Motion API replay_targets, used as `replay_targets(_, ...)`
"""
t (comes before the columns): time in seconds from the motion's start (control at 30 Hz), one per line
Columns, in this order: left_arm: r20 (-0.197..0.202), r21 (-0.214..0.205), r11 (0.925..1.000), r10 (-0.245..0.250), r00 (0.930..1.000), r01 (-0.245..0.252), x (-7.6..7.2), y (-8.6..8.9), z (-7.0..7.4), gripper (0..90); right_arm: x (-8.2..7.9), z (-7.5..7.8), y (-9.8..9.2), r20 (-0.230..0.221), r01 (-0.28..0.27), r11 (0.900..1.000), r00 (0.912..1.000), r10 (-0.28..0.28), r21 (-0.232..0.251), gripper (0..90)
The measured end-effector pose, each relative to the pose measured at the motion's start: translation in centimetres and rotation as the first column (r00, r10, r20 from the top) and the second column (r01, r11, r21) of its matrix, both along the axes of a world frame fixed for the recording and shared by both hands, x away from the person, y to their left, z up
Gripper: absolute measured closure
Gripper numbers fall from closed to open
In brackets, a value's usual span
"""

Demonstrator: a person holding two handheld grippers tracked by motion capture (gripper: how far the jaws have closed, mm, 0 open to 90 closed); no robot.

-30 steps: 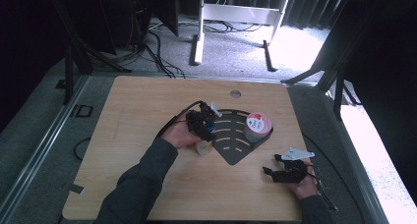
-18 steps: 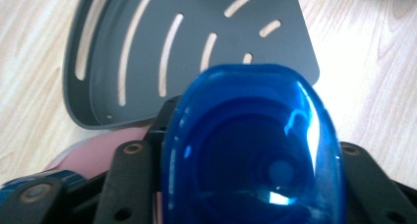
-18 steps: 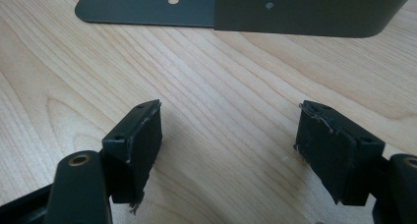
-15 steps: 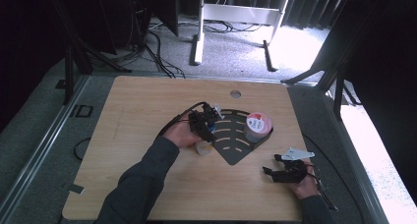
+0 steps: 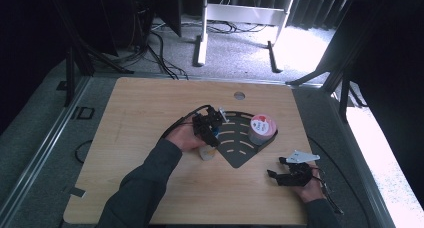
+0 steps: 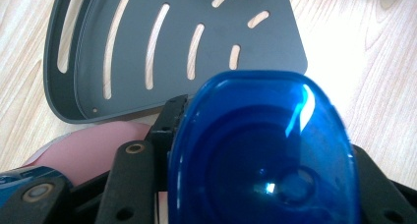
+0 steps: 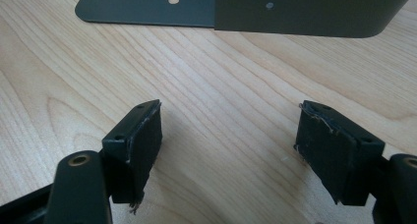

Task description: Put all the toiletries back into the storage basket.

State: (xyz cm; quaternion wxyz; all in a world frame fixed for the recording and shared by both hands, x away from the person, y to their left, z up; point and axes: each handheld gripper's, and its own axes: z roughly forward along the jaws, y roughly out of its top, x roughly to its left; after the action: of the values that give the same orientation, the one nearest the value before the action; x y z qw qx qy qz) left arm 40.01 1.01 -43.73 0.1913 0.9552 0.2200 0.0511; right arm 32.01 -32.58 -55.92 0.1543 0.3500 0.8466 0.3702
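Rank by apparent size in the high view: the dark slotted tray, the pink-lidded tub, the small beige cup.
1. Dark slotted tray, clearly largest.
2. Pink-lidded tub, standing on the tray.
3. Small beige cup, partly hidden by the left hand, so unsure.

A translucent blue bottle (image 6: 263,150) is sitting between the left gripper's jaws, its oval base facing the camera. It is hanging just above the near edge of the dark grey slotted tray (image 6: 147,47), which is lying flat on the bench.
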Motion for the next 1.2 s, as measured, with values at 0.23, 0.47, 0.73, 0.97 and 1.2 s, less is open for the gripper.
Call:
replay_targets(0.23,0.015,0.034,0.9991,-0.026,0.9995,0.026,-0.1,-0.3,-0.4,48.1,0.0,0.0,0.0,-0.001,0.000,1.0000,1.0000,0.000,0.000,25.3)
replay_targets(0.47,0.019,0.082,0.9956,-0.049,0.9986,0.047,-0.3,0.0,-0.6,45.9,0.0,0.0,0.0,0.000,0.000,1.0000,1.0000,0.000,0.000,25.3)
replay_targets(0.73,0.002,0.123,0.9899,-0.070,0.9975,0.069,-0.3,-0.2,-1.2,47.6,0.0,0.0,0.0,0.000,0.000,1.0000,1.0000,0.000,0.000,25.3)
replay_targets(0.97,-0.023,0.126,0.9887,-0.080,0.9966,0.082,-0.3,-0.1,-1.3,51.8,0.0,0.0,0.0,0.000,0.000,1.0000,1.0000,0.000,0.001,25.3)
replay_targets(1.2,-0.040,0.125,0.9900,-0.061,0.9973,0.066,-0.1,0.0,-1.3,53.8,0.0,0.0,0.0,0.000,0.000,1.0000,1.0000,0.000,0.000,25.3)
